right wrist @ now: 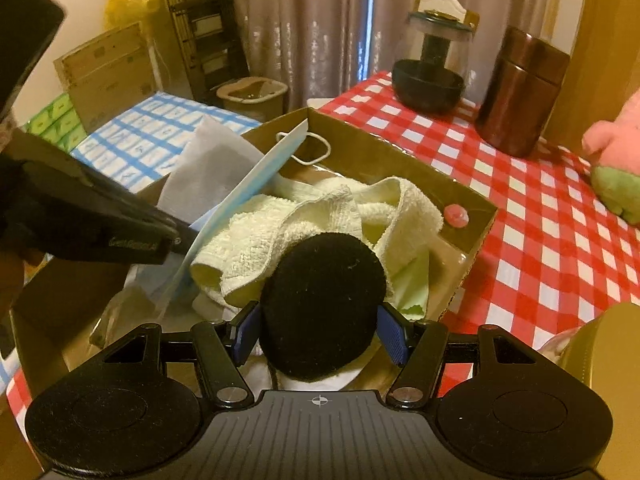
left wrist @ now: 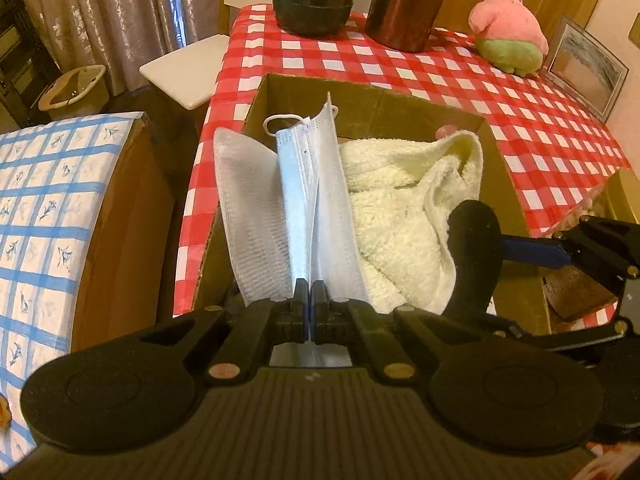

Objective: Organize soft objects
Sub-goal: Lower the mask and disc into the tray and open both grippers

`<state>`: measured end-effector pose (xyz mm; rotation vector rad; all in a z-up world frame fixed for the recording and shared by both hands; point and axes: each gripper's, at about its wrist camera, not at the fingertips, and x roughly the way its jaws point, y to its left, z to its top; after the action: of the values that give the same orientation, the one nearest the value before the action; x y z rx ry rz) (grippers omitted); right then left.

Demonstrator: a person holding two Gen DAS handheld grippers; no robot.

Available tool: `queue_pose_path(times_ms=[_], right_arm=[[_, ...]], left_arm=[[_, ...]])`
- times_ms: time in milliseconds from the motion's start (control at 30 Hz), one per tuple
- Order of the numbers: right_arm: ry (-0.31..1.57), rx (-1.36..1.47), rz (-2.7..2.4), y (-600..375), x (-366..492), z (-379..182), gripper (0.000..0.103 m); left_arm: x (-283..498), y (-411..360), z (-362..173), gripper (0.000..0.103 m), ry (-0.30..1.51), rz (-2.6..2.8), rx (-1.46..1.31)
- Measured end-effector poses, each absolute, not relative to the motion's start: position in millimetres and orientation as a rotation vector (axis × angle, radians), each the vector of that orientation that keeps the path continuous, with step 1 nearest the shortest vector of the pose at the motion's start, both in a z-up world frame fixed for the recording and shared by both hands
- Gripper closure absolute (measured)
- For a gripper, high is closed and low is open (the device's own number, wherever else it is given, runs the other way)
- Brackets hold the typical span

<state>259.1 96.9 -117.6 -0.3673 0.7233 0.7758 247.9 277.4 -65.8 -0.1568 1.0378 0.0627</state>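
Face masks [left wrist: 310,184]: one
Towels [left wrist: 404,200]: one
Black pads [right wrist: 322,312]: one
Cardboard boxes [left wrist: 360,98]: one
Plush toys [left wrist: 510,24]: one

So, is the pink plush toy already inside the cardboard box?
No, the pink plush toy sits on the checkered tablecloth beyond the cardboard box, which holds only the towel and smaller items.

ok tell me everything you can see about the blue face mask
The face mask is a pleated surgical type, light blue outside and white inside, of thin nonwoven-looking fabric with white elastic ear loops. The left gripper pinches its lower edge, jaws shut, holding it upright and folded over the cardboard box, beside the cream towel.
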Motion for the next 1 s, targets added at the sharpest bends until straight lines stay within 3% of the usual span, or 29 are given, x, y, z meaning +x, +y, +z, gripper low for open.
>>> queue_pose_path(times_ms=[500,767,1000], right_arm=[[0.744,-0.255,0.862,69,229,-109,0.04],[0.729,-0.243,0.882,57,208,-100,0.03],[0.699,-0.187,0.857,34,194,-82,0.028]], left_arm=[[227,279,-43,0.087,1.007,0.094,-0.112],[210,274,-23,0.077,0.982,0.105,-0.114],[192,270,-8,0.072,0.957,0.121,-0.126]])
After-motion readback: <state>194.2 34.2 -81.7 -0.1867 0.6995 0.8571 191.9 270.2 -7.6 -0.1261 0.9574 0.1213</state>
